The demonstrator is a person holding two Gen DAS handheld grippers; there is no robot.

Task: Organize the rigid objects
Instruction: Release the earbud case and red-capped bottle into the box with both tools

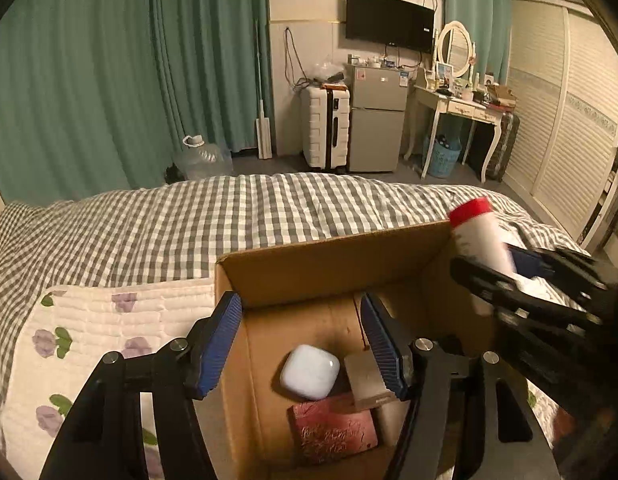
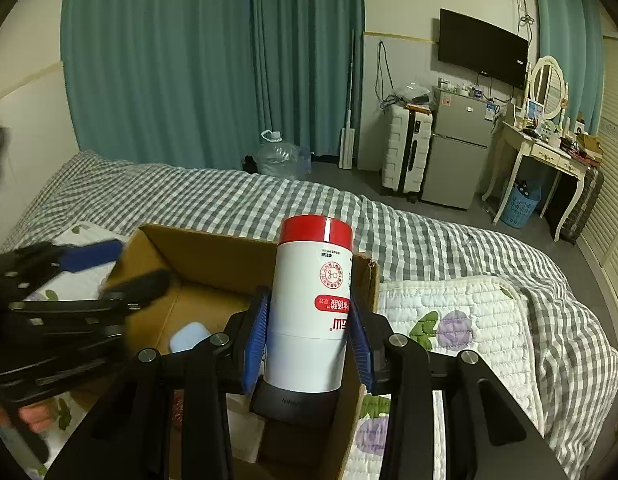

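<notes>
A checked bed [image 1: 269, 208] carries an open cardboard box [image 1: 333, 264], the landmark here. Over the box's right side, the right gripper [image 2: 307, 340] clamps a white bottle [image 2: 313, 312] with a red cap. Over its left wall hangs the left gripper [image 1: 301, 344], jaws wide, empty. Inside the box lie a red packet [image 1: 333, 428], a white case [image 1: 309, 372] and a tan block [image 1: 367, 380].
</notes>
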